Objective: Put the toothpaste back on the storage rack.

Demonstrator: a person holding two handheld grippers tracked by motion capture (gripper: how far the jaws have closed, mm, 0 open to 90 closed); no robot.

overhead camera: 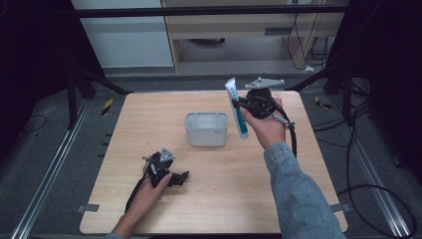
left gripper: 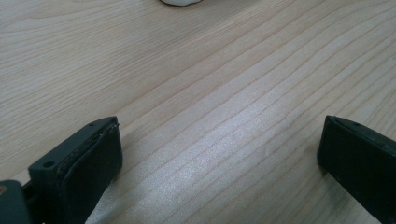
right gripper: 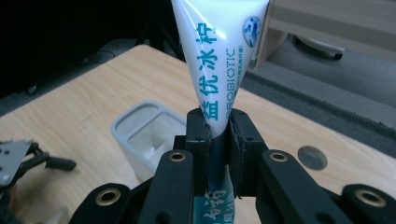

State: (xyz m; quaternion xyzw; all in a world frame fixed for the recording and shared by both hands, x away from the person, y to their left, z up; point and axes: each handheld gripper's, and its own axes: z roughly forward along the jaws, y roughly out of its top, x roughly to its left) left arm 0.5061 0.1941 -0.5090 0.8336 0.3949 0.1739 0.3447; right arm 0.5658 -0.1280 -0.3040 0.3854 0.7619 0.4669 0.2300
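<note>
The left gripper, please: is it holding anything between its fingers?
No, the left gripper has its fingers wide apart over the bare table.

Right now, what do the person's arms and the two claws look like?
Both claws, left claw and right claw, are black with flat padded jaws, brass-ringed pivot holes and a trailing black cable. Each carries a grey three-cornered plate. The right arm wears a blue denim sleeve.

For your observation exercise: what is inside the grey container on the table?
The grey container looks empty: the right claw view shows bare inner walls and part of its floor. The near wall hides the remaining floor.
</note>
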